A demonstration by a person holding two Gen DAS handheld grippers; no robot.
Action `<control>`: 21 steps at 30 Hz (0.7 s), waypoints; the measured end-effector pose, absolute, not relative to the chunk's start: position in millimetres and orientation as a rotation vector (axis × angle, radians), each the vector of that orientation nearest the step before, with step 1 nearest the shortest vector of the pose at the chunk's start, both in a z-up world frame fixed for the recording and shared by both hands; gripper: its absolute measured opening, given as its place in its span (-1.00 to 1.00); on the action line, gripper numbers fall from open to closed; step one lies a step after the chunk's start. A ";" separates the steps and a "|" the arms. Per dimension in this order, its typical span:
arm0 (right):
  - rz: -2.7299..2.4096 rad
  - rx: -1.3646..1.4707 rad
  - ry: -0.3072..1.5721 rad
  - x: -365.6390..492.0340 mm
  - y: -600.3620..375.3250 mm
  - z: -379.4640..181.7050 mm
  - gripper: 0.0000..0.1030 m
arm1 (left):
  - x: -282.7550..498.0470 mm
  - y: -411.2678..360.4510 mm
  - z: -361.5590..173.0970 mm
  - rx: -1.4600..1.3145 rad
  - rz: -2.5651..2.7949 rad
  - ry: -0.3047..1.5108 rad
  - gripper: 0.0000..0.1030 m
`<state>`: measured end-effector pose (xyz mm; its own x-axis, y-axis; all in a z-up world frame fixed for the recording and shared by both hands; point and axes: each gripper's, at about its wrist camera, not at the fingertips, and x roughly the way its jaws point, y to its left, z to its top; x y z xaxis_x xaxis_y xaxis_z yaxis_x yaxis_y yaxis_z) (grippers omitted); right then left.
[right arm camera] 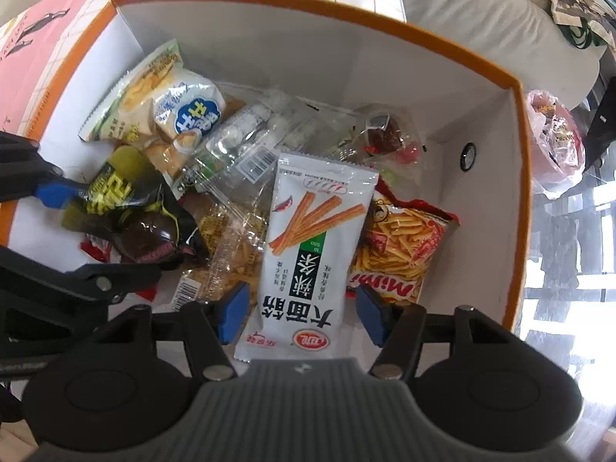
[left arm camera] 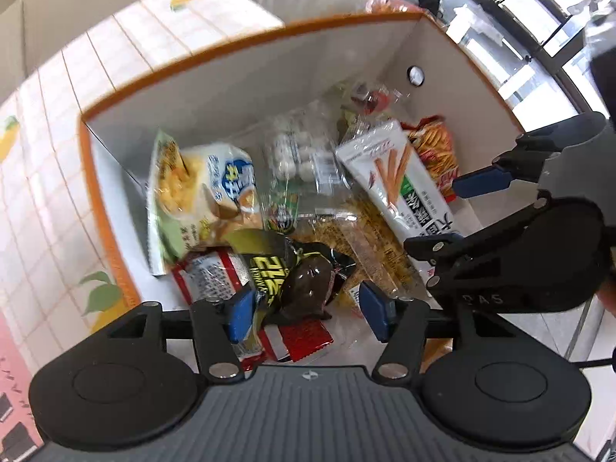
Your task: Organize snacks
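Observation:
A white box with an orange rim (left arm camera: 231, 44) (right arm camera: 385, 27) holds several snack packs. My left gripper (left arm camera: 308, 313) hangs open over its near corner, a dark brown wrapped snack (left arm camera: 304, 281) (right arm camera: 150, 235) and a black-and-yellow packet (left arm camera: 265, 269) lying between its blue pads without being pressed. My right gripper (right arm camera: 302, 313) (left arm camera: 462, 211) is open too, its pads either side of a white packet of orange sticks (right arm camera: 308, 231) (left arm camera: 396, 177) with small gaps. The left gripper (right arm camera: 77, 231) shows at the left edge of the right wrist view.
Also in the box: a green-and-white chips bag (left arm camera: 192, 192) (right arm camera: 154, 96), a clear pack of white sweets (left arm camera: 292, 150), a red Mimi bag (right arm camera: 396, 246). The box stands on a grid-patterned cloth (left arm camera: 57, 115). A pink plastic bag (right arm camera: 554, 142) lies outside its right wall.

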<state>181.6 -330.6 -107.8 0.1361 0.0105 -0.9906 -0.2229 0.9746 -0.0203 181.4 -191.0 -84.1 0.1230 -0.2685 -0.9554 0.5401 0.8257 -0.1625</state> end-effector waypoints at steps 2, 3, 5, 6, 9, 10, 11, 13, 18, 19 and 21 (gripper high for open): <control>0.165 -0.173 1.404 178.8 -330.0 -97.8 0.39 | 177.5 -186.4 -70.1 0.251 -0.593 1.288 0.37; 0.164 -0.172 1.387 176.0 -329.6 -91.1 0.40 | 174.8 -182.5 -61.0 0.247 -0.592 1.263 0.38; 0.156 -0.168 1.348 169.8 -328.3 -76.5 0.41 | 170.6 -178.2 -46.0 0.231 -0.597 1.225 0.38; 0.147 -0.163 1.323 166.1 -327.2 -68.0 0.41 | 168.6 -175.8 -38.9 0.220 -0.596 1.207 0.38; 0.119 -0.145 1.246 152.4 -323.7 -43.9 0.42 | 155.1 -159.6 -11.6 0.192 -0.580 1.128 0.38; 0.114 -0.135 1.220 147.0 -322.5 -36.2 0.42 | 148.8 -154.7 -3.2 0.187 -0.567 1.094 0.38; 0.109 -0.122 1.192 140.7 -320.8 -28.0 0.42 | 141.0 -147.4 7.3 0.180 -0.558 1.053 0.38; 0.103 -0.103 1.142 129.3 -315.6 -13.1 0.42 | 128.0 -135.3 25.7 0.164 -0.547 0.988 0.38; 0.078 -0.049 1.002 88.4 -297.1 28.2 0.60 | 94.9 -105.9 60.6 0.136 -0.502 0.838 0.39; 0.080 -0.040 0.970 79.8 -292.1 35.0 0.60 | 86.2 -100.9 65.9 0.138 -0.497 0.805 0.40; 0.073 -0.030 0.896 60.0 -281.2 49.0 0.63 | 68.3 -90.2 75.8 0.138 -0.472 0.736 0.40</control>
<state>60.0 -281.2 49.0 0.6221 0.0506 -0.7813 -0.0761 0.9971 0.0041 68.3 -90.2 75.8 0.6420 -0.3648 -0.6743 0.4601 0.8869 -0.0417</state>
